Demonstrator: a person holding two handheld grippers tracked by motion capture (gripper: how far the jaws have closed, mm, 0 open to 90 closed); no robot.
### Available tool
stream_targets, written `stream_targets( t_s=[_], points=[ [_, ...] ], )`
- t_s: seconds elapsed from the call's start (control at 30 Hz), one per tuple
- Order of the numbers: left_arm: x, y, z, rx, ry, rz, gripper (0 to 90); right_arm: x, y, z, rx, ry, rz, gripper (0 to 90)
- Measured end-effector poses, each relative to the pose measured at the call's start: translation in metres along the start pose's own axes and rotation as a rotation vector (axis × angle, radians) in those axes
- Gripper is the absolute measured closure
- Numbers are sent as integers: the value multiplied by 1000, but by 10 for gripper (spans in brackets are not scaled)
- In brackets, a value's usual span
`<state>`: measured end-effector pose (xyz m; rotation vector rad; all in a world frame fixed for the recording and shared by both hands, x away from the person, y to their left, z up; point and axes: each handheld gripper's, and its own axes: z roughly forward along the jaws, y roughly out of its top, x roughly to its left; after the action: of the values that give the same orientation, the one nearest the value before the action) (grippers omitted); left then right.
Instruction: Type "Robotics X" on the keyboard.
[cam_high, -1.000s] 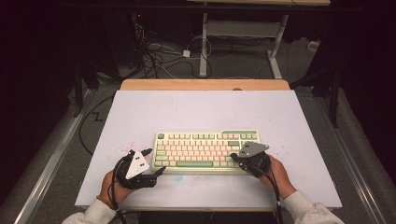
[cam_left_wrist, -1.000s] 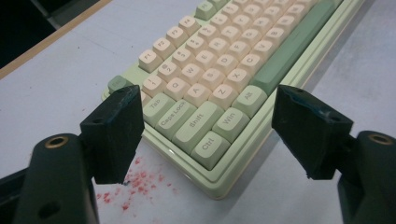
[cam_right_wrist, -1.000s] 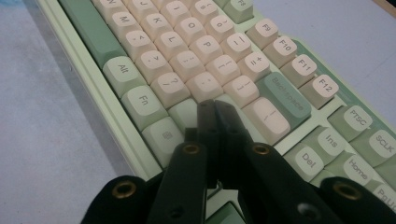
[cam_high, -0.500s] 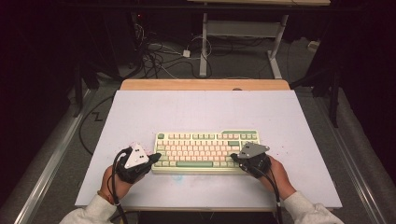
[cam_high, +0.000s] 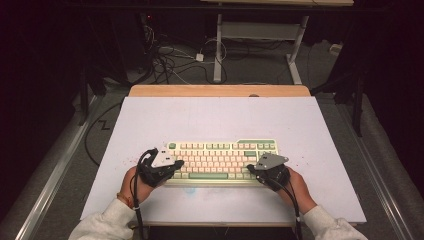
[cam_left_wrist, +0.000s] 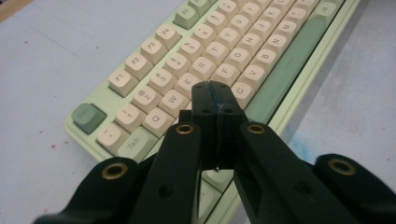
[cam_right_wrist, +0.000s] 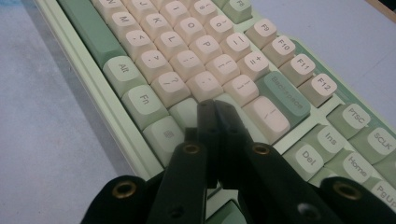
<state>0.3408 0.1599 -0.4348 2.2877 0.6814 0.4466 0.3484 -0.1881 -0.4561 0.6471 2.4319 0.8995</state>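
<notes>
Left gripper (cam_left_wrist: 216, 100): jaws pressed together, nothing between them, tip poised over the keyboard (cam_left_wrist: 219, 56) near the S/D/X keys; contact not discernible. Right gripper (cam_right_wrist: 215, 116): jaws likewise closed on nothing, tip above the Enter and Shift area. Judged step: typing with closed tips used as pokers. Next move calls for a short vertical press on one keycap without catching its neighbours. Keyboard lies at the near middle of the white table (cam_high: 210, 115): pale green case, cream sculpted keycaps, matte green spacebar (cam_left_wrist: 289, 60), smooth hard plastic.

Lab workspace, white-topped table (cam_high: 215, 120), tangled floor cables (cam_high: 170, 62), dark surroundings
</notes>
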Motion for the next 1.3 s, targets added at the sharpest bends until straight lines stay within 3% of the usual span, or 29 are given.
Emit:
stream_targets(
  t_s=[0.27,0.53,1.13,1.3],
  points=[
    [0,10,18,49,-36,15,875,0,0,0,-1,-3,2,900],
    [-2,11,31,91,-39,28,875,1,-1,0,-4,-5,0,900],
    [-4,11,30,86,-23,40,875,2,-1,0,-7,-13,2,900],
    [-6,10,32,103,-23,50,875,2,-1,0,-8,-15,2,900]
  ],
)
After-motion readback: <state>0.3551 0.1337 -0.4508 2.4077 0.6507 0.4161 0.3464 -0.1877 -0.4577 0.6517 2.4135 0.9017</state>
